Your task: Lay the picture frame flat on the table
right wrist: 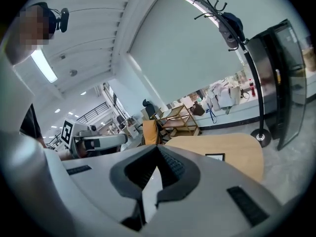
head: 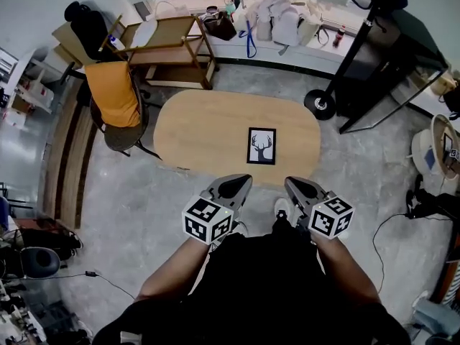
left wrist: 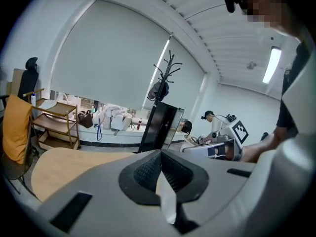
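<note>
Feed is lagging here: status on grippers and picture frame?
Left gripper shut, empty; right gripper shut, empty. Picture frame flat on table, apart from both. Nothing on or beside it.

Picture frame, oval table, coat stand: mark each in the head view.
picture frame [head: 261, 146], head view, middle of its deer image.
oval table [head: 201, 131], head view, bare top left of the frame.
coat stand [head: 320, 104], head view, round black base.

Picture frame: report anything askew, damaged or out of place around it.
Nothing stands out. The picture frame lies flat, picture side up, on the wooden table, inside its edge, with no damage visible. The left hand-held gripper and right hand-held gripper are shut, empty and clear of it.
</note>
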Available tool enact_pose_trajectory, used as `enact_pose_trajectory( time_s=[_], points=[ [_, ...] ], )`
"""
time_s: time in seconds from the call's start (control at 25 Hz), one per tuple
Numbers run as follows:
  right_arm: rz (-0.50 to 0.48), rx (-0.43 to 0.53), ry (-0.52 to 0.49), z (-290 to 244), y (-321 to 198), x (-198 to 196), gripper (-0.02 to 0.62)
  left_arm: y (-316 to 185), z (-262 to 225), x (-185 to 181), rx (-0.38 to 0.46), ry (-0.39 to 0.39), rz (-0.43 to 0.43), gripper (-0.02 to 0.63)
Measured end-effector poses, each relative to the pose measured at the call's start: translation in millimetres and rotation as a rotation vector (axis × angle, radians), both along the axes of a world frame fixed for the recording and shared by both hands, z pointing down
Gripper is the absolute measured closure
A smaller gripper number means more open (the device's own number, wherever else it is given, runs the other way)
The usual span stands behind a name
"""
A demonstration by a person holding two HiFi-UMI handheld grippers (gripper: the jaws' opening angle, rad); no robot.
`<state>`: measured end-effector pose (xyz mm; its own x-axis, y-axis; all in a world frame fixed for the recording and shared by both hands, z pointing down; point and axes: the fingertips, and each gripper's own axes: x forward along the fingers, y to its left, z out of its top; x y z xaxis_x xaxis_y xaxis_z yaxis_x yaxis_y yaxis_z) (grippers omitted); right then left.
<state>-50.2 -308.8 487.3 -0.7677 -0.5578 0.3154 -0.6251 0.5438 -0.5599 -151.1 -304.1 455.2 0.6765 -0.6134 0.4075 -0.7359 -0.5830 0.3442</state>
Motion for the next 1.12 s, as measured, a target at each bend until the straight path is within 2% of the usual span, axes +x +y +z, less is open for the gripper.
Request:
enact_pose_trajectory(
  time_s=[0.16, 0.28, 0.52, 0.8, 1.12],
  points=[
    [0.065, 0.015, -0.029, -18.3, 31.7, -12.3, 0.595, 21.7, -2.5, -24.0, 0.012, -0.008, 0.031, 0.606],
    [0.097, 0.04, -0.004, -23.0, 51.8, -18.1, 0.595, 34.3, 0.9, -36.7, 0.009, -0.012, 0.043, 0.606],
    [0.137, 0.07, 0.037, -29.0, 84.0, -16.6, 0.595, 55.6, -0.2, -26.9, 0.015, -0.021, 0.11, 0.606],
    [0.103, 0.067, 0.082, -27.7, 92.1, 0.5, 0.595, 68.6, -3.3, -19.5, 0.031, -0.072, 0.111, 0.606],
    [0.029, 0.07, 0.094, -25.6, 94.4, 16.6, 0.595, 72.6, -2.9, 4.3, 0.031, -0.04, 0.034, 0.606]
  ],
)
